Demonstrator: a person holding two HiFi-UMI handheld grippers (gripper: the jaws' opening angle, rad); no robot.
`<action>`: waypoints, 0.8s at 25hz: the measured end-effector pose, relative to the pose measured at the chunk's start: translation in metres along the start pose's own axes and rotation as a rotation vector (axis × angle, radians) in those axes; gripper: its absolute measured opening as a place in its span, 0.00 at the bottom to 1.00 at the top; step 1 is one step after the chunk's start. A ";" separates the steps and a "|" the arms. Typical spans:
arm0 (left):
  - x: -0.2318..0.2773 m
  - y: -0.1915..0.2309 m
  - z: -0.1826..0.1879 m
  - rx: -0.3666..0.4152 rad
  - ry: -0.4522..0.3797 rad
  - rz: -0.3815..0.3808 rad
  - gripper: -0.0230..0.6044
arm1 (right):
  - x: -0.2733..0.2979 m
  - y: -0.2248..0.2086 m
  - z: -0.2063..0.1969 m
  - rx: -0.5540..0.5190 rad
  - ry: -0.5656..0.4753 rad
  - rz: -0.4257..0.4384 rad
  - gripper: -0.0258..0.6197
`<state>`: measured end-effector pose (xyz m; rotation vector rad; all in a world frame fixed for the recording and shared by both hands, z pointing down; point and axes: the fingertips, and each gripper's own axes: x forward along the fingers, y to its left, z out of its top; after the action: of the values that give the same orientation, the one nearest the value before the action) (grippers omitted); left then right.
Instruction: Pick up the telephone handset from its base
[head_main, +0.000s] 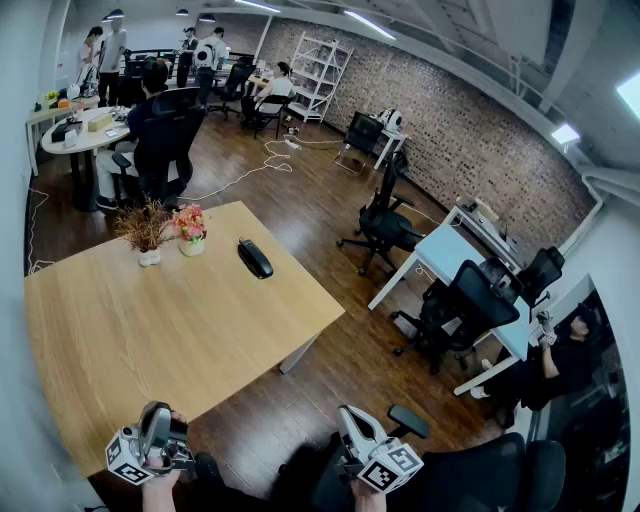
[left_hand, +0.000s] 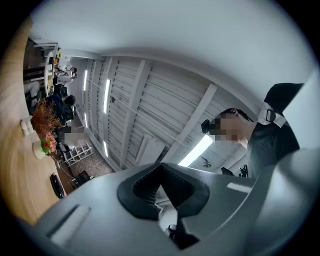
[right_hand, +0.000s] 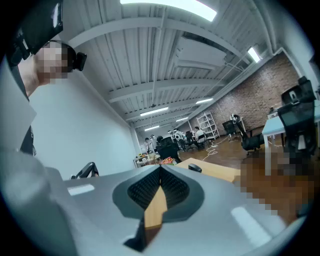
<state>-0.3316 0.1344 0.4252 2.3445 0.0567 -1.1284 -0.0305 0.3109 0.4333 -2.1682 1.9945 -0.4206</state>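
The black telephone (head_main: 254, 258) lies on the far right part of the wooden table (head_main: 150, 340); I cannot make out a separate base under it. It shows small and dark in the left gripper view (left_hand: 56, 185) and in the right gripper view (right_hand: 195, 168). Both grippers are held low at the near edge, well short of the phone. My left gripper (head_main: 156, 428) is tilted up toward the ceiling, its jaws (left_hand: 160, 167) together with nothing between them. My right gripper (head_main: 352, 420) hangs off the table's near right side, pointing level, its jaws (right_hand: 160, 170) shut and empty.
Two small pots stand left of the phone, one with dried brown stems (head_main: 145, 228) and one with pink flowers (head_main: 190, 225). Black office chairs (head_main: 385, 225) and white desks (head_main: 450, 250) fill the floor to the right. People sit and stand at the far back (head_main: 160, 90).
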 end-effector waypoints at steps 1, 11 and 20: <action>0.001 0.013 0.007 0.007 0.004 0.000 0.04 | 0.016 0.005 0.001 -0.008 0.004 0.008 0.04; -0.014 0.103 0.063 0.020 -0.059 0.055 0.04 | 0.124 0.025 -0.003 -0.076 0.083 0.042 0.05; -0.019 0.109 0.118 0.122 -0.189 -0.009 0.04 | 0.204 0.005 -0.003 -0.108 0.111 0.017 0.23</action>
<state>-0.4005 -0.0121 0.4275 2.3318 -0.0722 -1.3882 -0.0218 0.1080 0.4537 -2.2349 2.1400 -0.4496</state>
